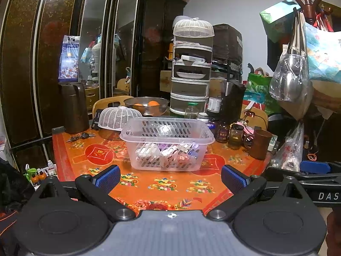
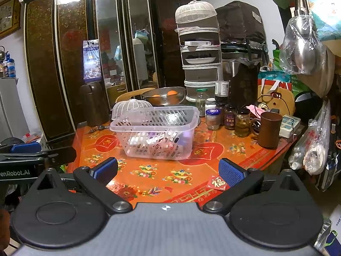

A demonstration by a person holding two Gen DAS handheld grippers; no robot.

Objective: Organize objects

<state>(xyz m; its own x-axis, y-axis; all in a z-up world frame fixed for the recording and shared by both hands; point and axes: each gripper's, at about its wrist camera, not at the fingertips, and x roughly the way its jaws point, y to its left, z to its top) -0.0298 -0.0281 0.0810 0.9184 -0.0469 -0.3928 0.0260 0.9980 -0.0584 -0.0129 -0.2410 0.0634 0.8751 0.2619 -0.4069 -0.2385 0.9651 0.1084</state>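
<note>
A clear slotted plastic basket [image 1: 167,137] [image 2: 155,128] stands on the red and orange patterned table [image 1: 162,183] [image 2: 162,177]. Several small packets lie inside it. My left gripper [image 1: 170,178] hovers open over the table's near edge, short of the basket, nothing between its blue pads [image 1: 108,177]. My right gripper [image 2: 168,171] is likewise open and empty, also short of the basket. A small red card [image 2: 217,183] lies on the table by the right gripper's right pad. Each gripper shows at the edge of the other's view.
Behind the basket sit a white mesh food cover [image 1: 119,117], a metal bowl of oranges [image 1: 147,105], a brown jug [image 1: 74,106], keys [image 1: 80,137], several jars [image 2: 230,117] and a brown cup [image 2: 269,129]. A tiered rack [image 1: 191,70], bags and a dark cabinet crowd the back.
</note>
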